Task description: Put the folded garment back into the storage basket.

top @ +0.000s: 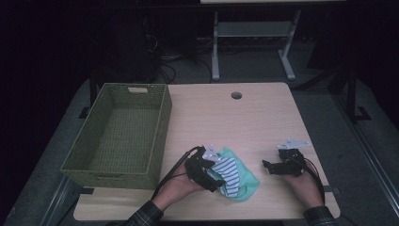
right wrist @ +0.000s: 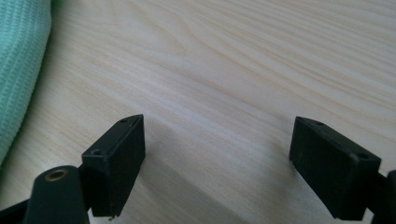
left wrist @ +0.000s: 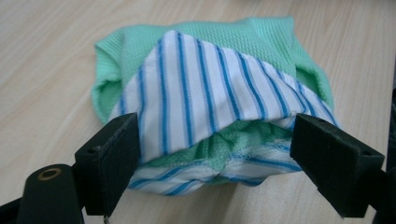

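A folded bundle of cloth [top: 235, 177], mint green with a blue-and-white striped layer, is seen lying on the wooden surface [top: 235, 122] near its front edge, just right of a green woven basket [top: 120, 134]. The left tongs [top: 211, 175] are spread wide around the bundle, their pads not visibly pressing. The right tongs [top: 266, 165] are held wide over bare wood, apart from the cloth, with nothing between them.

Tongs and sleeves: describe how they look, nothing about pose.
Both the left tongs and right tongs are black, each with a grey three-cornered plate on top and a trailing black cable. Their jaws end in blocky black pads. The person's cuffs look dark plaid.
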Motion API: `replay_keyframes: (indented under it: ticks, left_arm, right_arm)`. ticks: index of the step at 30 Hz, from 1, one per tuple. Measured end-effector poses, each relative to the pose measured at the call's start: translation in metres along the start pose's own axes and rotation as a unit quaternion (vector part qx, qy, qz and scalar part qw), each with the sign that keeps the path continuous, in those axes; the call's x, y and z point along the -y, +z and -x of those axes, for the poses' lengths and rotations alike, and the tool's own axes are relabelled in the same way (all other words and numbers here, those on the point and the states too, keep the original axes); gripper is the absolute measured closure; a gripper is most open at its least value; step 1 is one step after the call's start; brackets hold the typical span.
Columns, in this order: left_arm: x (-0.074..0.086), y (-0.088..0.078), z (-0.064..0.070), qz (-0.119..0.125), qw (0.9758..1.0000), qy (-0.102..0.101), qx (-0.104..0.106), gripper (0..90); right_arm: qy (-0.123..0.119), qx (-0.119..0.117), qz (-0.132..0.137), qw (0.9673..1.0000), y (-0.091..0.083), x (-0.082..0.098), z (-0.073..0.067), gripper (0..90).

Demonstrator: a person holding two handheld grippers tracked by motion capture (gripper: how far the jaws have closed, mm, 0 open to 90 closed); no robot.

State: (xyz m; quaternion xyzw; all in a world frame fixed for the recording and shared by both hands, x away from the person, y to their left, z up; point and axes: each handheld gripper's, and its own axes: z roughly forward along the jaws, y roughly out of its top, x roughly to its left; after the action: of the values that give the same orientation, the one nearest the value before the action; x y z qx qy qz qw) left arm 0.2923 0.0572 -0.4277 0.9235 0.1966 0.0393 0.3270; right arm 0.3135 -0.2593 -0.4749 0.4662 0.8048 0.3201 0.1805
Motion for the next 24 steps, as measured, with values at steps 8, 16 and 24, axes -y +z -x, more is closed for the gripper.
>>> replay_keyframes:
  ticks: [8, 16, 24]
  left_arm:
    - [0.004, 0.018, 0.003, -0.032, 0.9994, 0.013, 0.004, 15.0]
    - [0.008, 0.030, 0.006, -0.049, 0.9985, 0.022, -0.009, 14.4]
    - [0.007, 0.030, 0.007, -0.057, 0.9981, 0.023, -0.002, 18.1]
  right_arm:
    - [0.004, 0.002, 0.004, 1.0000, 0.002, 0.002, 0.003, 13.2]
    - [0.008, -0.006, 0.025, 0.9996, 0.003, 0.007, 0.005, 11.8]
    - [0.009, -0.006, 0.025, 0.9996, 0.003, 0.007, 0.005, 11.7]
